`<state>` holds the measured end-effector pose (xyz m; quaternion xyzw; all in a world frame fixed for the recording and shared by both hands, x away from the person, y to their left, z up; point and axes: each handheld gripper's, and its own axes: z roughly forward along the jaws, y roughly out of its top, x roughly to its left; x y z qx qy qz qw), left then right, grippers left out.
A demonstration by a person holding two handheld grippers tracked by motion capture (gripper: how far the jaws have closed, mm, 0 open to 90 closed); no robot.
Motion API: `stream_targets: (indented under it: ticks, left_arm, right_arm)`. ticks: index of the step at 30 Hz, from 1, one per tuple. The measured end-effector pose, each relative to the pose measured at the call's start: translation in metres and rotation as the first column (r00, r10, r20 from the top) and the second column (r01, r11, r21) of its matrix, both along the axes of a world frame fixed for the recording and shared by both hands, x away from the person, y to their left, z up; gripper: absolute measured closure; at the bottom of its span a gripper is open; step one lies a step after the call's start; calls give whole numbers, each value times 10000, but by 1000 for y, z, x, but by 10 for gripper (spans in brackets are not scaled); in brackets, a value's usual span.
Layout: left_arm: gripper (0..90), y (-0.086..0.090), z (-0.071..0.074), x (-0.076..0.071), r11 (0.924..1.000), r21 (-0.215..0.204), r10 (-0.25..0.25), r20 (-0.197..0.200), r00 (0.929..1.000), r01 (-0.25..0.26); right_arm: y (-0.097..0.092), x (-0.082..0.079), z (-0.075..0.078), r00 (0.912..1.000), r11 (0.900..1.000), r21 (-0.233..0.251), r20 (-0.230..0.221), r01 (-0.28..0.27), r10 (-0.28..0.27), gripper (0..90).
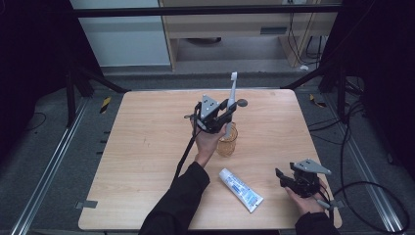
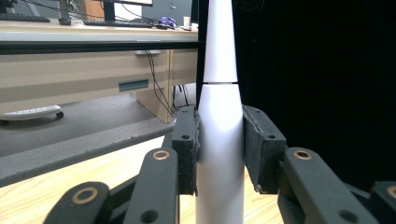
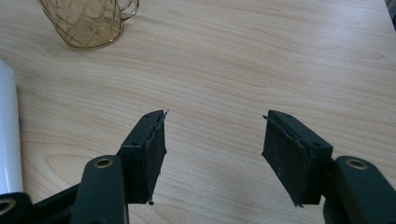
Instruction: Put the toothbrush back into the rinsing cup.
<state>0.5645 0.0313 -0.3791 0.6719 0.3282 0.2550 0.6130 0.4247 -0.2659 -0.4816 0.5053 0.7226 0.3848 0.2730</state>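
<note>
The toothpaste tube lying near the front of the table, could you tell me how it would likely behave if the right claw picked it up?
The toothpaste tube looks plump, so it would probably dent and sag under the right claw. Its glossy skin may slip. Lying flat, its wide crimped end should keep it from rolling.

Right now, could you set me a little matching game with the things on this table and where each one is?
Things:
1. toothbrush
2. amber cup
3. toothpaste tube
4. right gripper

Places or states:
A. lying flat on the wood
B. open, holding nothing
C. clamped upright in the left gripper
D. standing under the toothbrush

Pairs: 1-C, 2-D, 3-A, 4-B
</note>
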Motion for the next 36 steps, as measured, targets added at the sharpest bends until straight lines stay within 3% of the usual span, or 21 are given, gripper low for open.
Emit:
stream_targets:
  ticks: [22, 36]
  left_arm:
    - [674, 8, -39, -9, 9991, 407, -108, -172, 9998, 115]
    - [673, 12, -56, -14, 9973, 725, -124, -355, 9993, 150]
  right_arm:
    - [1, 0, -1, 10000, 10000, -89, -36, -26, 26, 392]
    - [3, 1, -2, 10000, 9999, -156, -65, -45, 44, 391]
